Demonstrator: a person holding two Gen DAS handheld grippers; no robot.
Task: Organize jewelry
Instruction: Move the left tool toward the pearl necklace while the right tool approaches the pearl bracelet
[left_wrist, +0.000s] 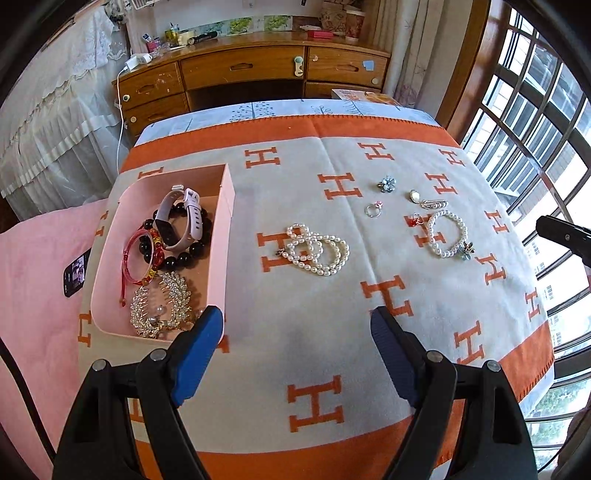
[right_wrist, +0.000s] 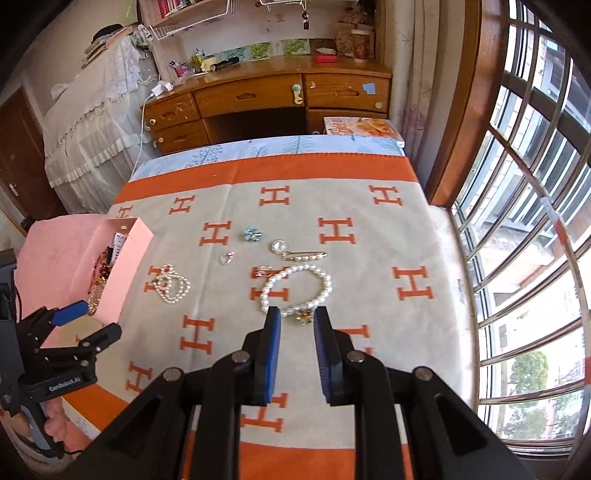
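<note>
Fingers on my right gripper (right_wrist: 295, 319) stand narrowly parted, empty, above the pearl bracelet (right_wrist: 295, 288) mid-blanket (right_wrist: 369, 295); I should straddle its beads before pinching. Left (left_wrist: 297, 321) spread, empty.

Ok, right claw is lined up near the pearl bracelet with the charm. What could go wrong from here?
1. The narrow right claw may catch only the charm, so the pearl bracelet swings.
2. The red ring lies right beside the bracelet and could get dragged.
3. The pink box is already crowded, so a drop may snag.
</note>
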